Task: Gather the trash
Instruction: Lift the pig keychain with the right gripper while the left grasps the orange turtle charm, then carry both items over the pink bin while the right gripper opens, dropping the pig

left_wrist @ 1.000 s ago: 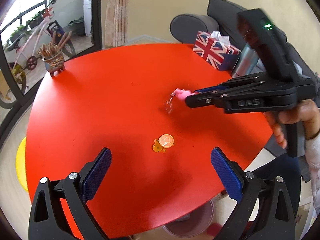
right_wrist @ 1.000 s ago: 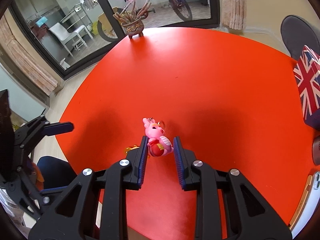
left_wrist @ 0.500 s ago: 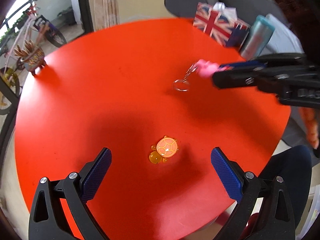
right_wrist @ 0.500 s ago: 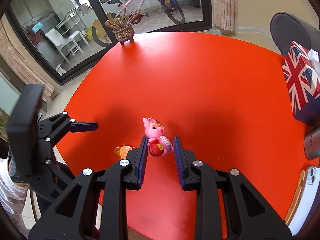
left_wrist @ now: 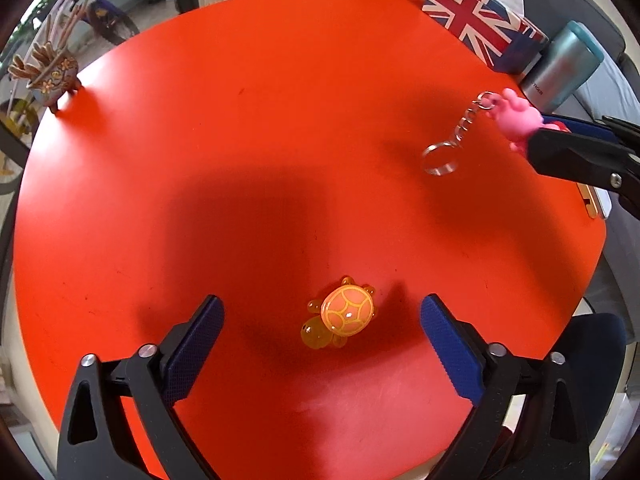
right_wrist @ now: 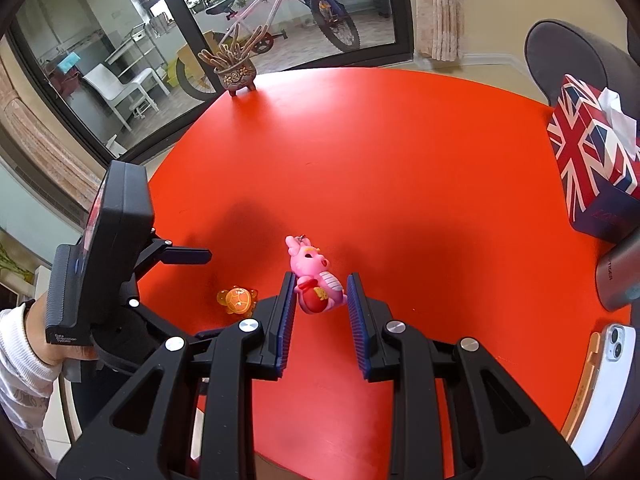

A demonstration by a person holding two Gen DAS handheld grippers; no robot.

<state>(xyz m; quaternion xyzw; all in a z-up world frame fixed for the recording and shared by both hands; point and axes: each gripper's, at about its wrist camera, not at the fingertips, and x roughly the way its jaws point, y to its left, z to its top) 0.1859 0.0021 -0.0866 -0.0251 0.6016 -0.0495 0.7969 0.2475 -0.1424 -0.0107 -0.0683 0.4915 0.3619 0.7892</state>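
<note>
An orange toy turtle (left_wrist: 347, 312) lies on the round red table (left_wrist: 240, 140). My left gripper (left_wrist: 322, 320) hangs over it with a blue pad on either side, neither touching; its jaws are closing. From the right wrist the turtle (right_wrist: 237, 300) shows just left of my right gripper (right_wrist: 320, 294), which is shut on a pink dragon keychain (right_wrist: 316, 276) held above the table. In the left wrist view the keychain (left_wrist: 516, 116) sticks out of the right gripper's fingers (left_wrist: 576, 156), its chain and ring (left_wrist: 440, 158) dangling.
A Union Jack tissue box (left_wrist: 480, 28) and a steel tumbler (left_wrist: 560, 68) stand at the table's far right edge. A phone (right_wrist: 600, 384) lies at the right edge. A small plant pot (left_wrist: 48, 76) stands at the far left. A person's hand (right_wrist: 48, 344) holds the left gripper.
The left gripper has come down and tilted over the turtle, which now lies between its pads. Its pads have drawn slightly inward. The right gripper keeps its grip on the keychain.
</note>
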